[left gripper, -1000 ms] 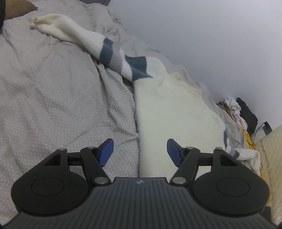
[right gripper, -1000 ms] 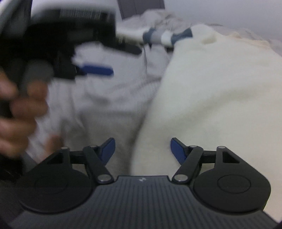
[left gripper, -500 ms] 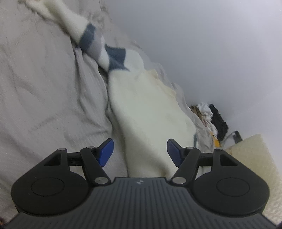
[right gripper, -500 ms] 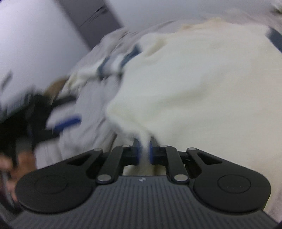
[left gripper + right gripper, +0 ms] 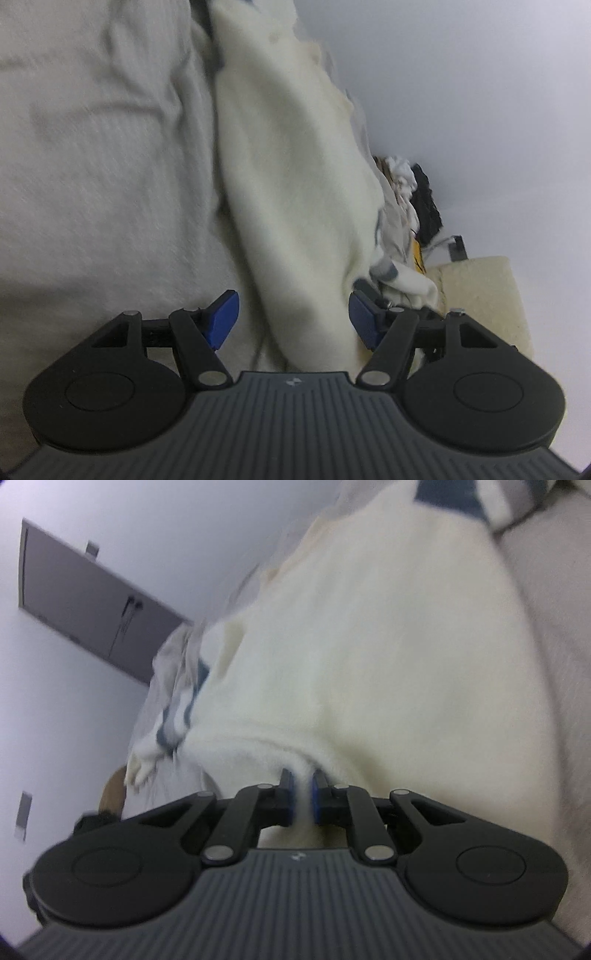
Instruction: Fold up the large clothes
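Observation:
A cream sweater (image 5: 295,177) with blue and grey sleeve stripes lies on a grey bed cover (image 5: 92,155). In the left wrist view my left gripper (image 5: 293,317) is open, its blue pads apart on either side of the sweater's near edge, not pressing it. In the right wrist view my right gripper (image 5: 303,794) is shut on a pinch of the sweater's (image 5: 369,646) hem, the cloth bunched between the pads. A striped sleeve (image 5: 173,716) trails off to the left there. Another striped cuff (image 5: 399,277) lies by the left gripper's right finger.
A pile of clothes and cables (image 5: 413,195) sits past the sweater near the wall. A cream padded block (image 5: 480,291) stands at the right. The right wrist view shows a grey door (image 5: 85,602) and a white wall.
The right gripper went from open to shut on the sweater's hem and rolled sharply. The left gripper dropped closer to the sweater's edge and tilted, still open.

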Available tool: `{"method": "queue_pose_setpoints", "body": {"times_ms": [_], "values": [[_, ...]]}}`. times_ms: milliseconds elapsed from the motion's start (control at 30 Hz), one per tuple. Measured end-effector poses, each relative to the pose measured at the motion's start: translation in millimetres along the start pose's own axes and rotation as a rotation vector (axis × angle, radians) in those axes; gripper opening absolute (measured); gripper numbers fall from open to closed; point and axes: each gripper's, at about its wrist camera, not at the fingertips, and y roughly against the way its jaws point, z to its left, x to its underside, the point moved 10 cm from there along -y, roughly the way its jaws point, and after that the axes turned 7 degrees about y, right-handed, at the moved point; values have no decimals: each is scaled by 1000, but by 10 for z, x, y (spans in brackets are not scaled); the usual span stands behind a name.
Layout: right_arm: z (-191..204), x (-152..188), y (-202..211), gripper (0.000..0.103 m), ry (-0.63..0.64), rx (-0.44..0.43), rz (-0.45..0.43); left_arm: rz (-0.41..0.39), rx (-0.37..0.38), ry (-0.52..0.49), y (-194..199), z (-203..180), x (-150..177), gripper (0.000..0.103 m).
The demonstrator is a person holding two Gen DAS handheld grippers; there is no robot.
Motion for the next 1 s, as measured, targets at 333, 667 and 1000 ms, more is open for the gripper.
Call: {"method": "queue_pose_setpoints", "body": {"times_ms": [333,667,1000], "values": [[-213,-139,61,3,-107,9,-80,72,27,6,-536,-71,236,63],[-39,-106,18,3,-26,-10,-69,-62,26,0,-90,-282,129,16],[329,84,-5,4,96,-122,8,-263,31,-31,1074,-422,-216,12]]}}
